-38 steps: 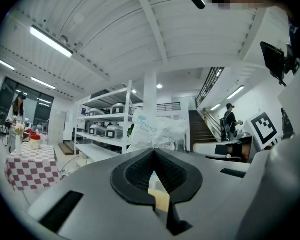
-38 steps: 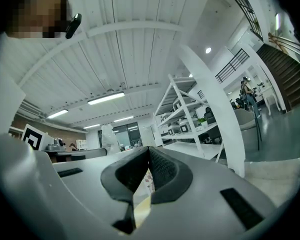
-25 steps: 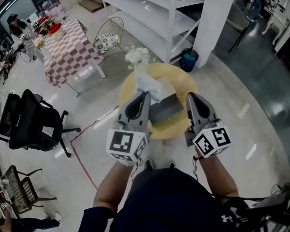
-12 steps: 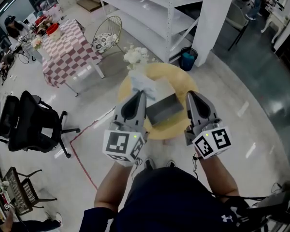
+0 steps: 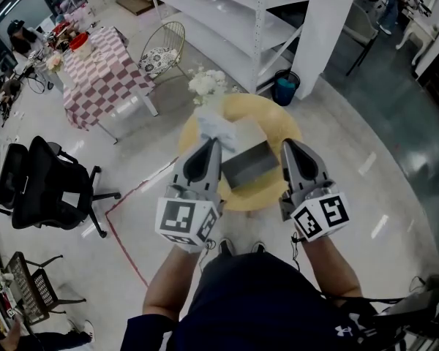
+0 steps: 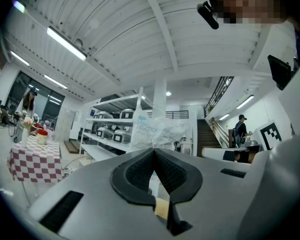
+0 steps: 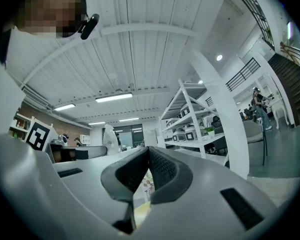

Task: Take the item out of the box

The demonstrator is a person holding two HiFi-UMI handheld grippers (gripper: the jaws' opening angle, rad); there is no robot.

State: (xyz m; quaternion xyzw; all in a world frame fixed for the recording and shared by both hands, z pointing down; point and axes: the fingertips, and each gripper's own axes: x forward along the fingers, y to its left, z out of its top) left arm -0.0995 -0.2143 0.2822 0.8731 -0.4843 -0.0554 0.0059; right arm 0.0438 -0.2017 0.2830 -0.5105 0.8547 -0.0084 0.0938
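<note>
The jaws of the left gripper [image 5: 213, 144] are pressed together at their tips on the lower edge of a plastic packet [image 5: 215, 126]. In its own view the pads meet with the film rising just past them [image 6: 157, 130]. The jaws of the right gripper [image 5: 287, 145] are also closed tip to tip, with nothing caught between them [image 7: 148, 147], and they hang just beside the right end of the grey box [image 5: 249, 164]. That box sits near the middle of the round yellow surface [image 5: 276, 122], and the packet stands up over its far left corner. Whether the packet's bottom end is still inside cannot be made out. The packet is crinkled, clear to whitish film with pale teal print, limp and light. Because the pinch takes only a thin margin of slippery film, it may well slide out or tear if pulled sharply. Nothing pins the box down, so it may lift or skid along with the packet should the film snag on a flap. The white flowers [image 5: 207, 84] stand at the far left edge of the surface, close behind the packet, so a wide swing that way could knock them.
</note>
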